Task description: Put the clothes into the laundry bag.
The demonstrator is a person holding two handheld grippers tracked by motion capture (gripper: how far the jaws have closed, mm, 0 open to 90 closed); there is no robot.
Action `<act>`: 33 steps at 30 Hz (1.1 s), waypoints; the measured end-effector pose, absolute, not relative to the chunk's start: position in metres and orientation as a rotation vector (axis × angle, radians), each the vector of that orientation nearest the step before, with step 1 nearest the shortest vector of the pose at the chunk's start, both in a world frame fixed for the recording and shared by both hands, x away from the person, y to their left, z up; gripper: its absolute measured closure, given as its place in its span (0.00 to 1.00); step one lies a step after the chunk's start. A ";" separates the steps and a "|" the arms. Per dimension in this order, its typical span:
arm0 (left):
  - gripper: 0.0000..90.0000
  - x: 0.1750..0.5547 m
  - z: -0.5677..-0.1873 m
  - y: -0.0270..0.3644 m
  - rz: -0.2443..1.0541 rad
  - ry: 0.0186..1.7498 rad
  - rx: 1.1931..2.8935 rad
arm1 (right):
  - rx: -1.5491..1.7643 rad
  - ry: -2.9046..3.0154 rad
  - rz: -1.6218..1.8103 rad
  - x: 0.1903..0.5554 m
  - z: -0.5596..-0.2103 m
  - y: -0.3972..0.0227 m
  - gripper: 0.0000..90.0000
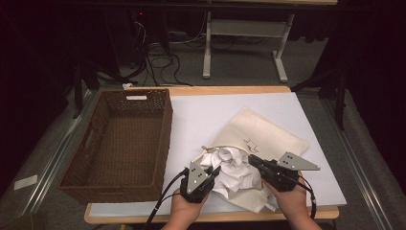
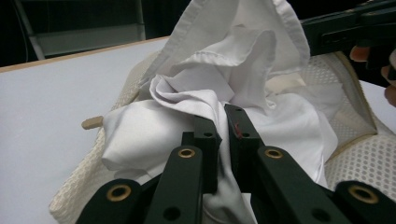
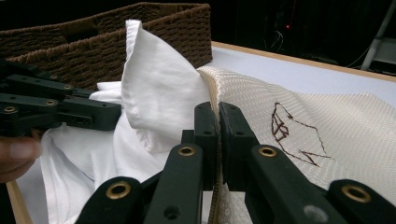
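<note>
A cream mesh laundry bag (image 1: 268,132) with a dark stitched mark lies on the white table top, mouth toward the near edge. A crumpled white garment (image 1: 234,167) spills from that mouth. My left gripper (image 1: 214,171) is shut on a fold of the white garment (image 2: 205,100), pinched between its black jaws (image 2: 223,126). My right gripper (image 1: 252,160) is shut on the rim of the bag (image 3: 299,116) at its opening (image 3: 218,109), with the garment (image 3: 159,102) bulging just left of it.
A brown woven basket (image 1: 103,143) stands to the left of the bag, its near wall close to my left hand. The table's wooden front edge (image 1: 143,215) runs just below both hands. A drawstring toggle (image 2: 92,122) lies beside the bag.
</note>
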State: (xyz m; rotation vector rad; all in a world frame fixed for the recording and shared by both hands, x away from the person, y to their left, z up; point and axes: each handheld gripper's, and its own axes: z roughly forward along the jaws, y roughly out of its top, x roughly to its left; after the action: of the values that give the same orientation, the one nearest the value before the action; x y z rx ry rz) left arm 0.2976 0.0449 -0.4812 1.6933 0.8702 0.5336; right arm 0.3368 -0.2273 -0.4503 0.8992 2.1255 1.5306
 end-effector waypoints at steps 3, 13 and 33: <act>0.94 0.297 -0.484 0.040 0.540 0.862 1.689 | 0.901 2.124 1.530 0.338 -0.451 -0.228 0.97; 0.94 0.304 -0.492 0.017 0.552 0.853 1.692 | 0.909 2.117 1.543 0.339 -0.450 -0.229 0.97; 0.94 0.359 -0.498 -0.034 0.588 0.848 1.695 | 0.915 2.092 1.573 0.338 -0.446 -0.235 0.97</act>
State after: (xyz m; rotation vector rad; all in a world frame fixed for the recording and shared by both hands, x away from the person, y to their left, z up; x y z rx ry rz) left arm 0.3587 -0.0342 -0.4981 1.6955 0.8484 0.5878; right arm 0.3382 -0.2348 -0.4460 0.9149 2.0924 1.5734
